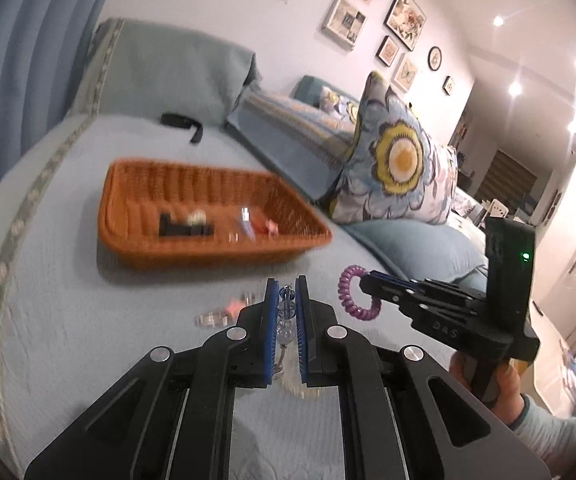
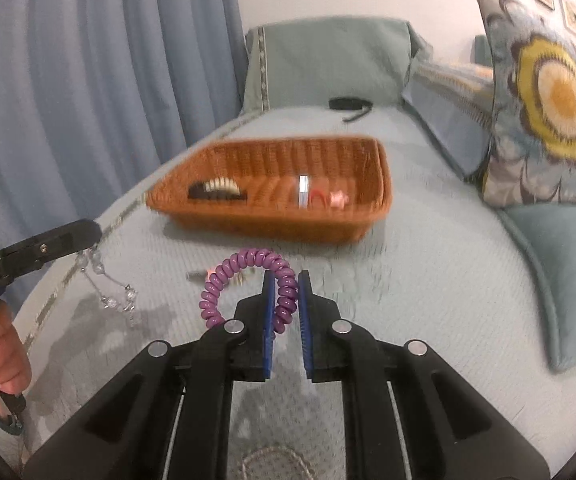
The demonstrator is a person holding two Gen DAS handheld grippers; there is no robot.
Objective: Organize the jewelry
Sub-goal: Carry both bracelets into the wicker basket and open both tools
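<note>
Purple coil bracelet [image 2: 248, 288], clamped at one side of its loop in the right hand-held gripper [image 2: 287, 280], hangs above the bed cover [image 2: 428, 280]. Beaded crystal chain [image 1: 286, 312], pinched in the left hand-held gripper [image 1: 287, 286], dangles lengthwise between the fingers. The wicker basket [image 2: 288, 220] lies ahead of both, long axis crosswise; neither gripper is clearly the nearer. Its contents are blurred: a dark piece, a clear ring, pink bits. Small items left on the cover are indistinct.

Floral cushion [image 1: 398, 156], blue curtain [image 2: 108, 60], framed pictures [image 1: 405, 19] (wall-hung)
</note>
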